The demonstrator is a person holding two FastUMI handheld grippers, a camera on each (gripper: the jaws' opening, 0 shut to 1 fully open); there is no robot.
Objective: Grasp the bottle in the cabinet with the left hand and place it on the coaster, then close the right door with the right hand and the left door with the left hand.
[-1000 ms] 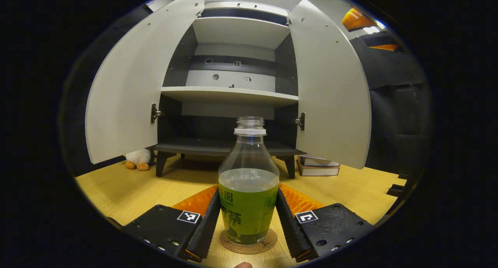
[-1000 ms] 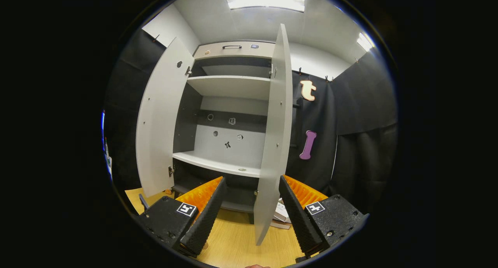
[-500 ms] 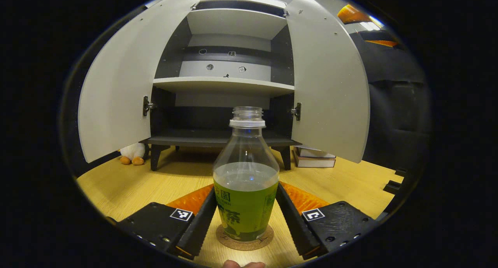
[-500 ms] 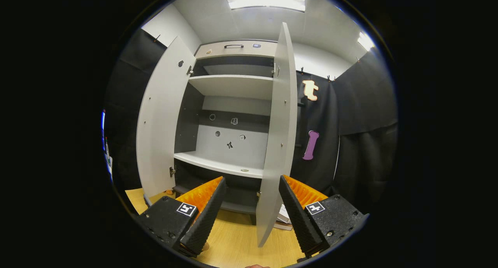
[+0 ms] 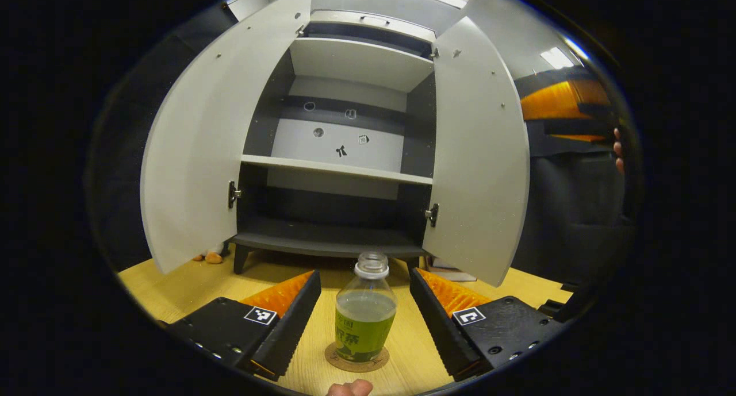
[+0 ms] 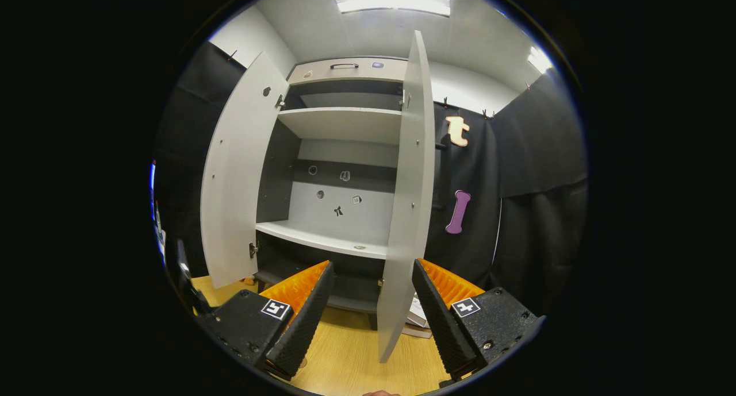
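Wooden tabletop (image 5: 172,281) with a tall grey cabinet (image 5: 345,154) at the back, both doors swung wide. In front of the cabinet, the green tea bottle (image 5: 365,315) stands upright, capless, on the round cork coaster (image 5: 356,358), so the placing part looks done. The left gripper (image 5: 362,321) is spread open, fingers clear of the bottle on both sides. Next up is probably the doors: the right gripper (image 6: 371,310) is open too, holding nothing, with the right door (image 6: 405,212) edge-on between its fingers. It'd need to get onto that door's outer face and push it toward the cabinet.
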